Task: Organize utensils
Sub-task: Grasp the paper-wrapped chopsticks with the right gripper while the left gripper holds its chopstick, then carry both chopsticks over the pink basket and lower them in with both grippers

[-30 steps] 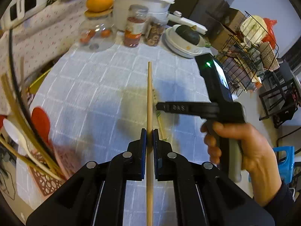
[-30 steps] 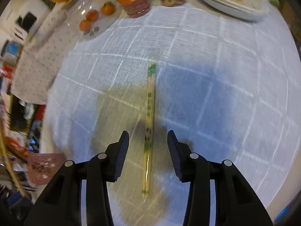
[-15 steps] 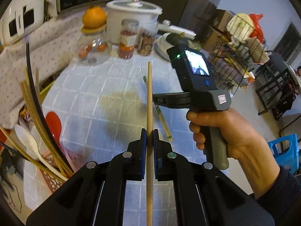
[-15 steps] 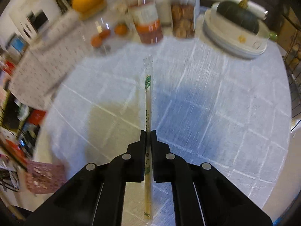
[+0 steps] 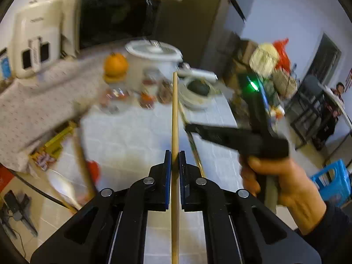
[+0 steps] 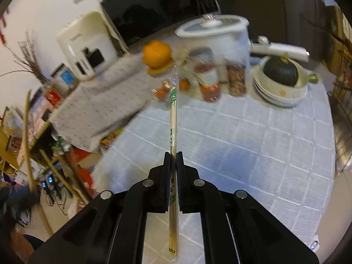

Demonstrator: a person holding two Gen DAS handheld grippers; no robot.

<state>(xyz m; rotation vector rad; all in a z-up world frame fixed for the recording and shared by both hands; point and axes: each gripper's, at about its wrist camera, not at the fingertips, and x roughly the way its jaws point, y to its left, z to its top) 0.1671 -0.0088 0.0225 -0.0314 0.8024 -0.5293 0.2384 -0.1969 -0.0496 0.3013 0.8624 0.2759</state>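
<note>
We have both tools loaded, the left tool point(image 5: 173, 158) clamped on a wooden stick point(image 5: 175, 118) and the right tool point(image 6: 173, 160) on wrapped chopsticks point(image 6: 173, 118), both lifted above the bench point(image 6: 253, 145), neither yet stowed.

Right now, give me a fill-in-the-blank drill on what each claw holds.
1. The left claw is shut on a bare ____ chopstick.
2. The right claw grips chopsticks in a ____ wrapper.
3. The dark green squash sits in a ____.

Missing words: wooden; plastic; bowl
</note>
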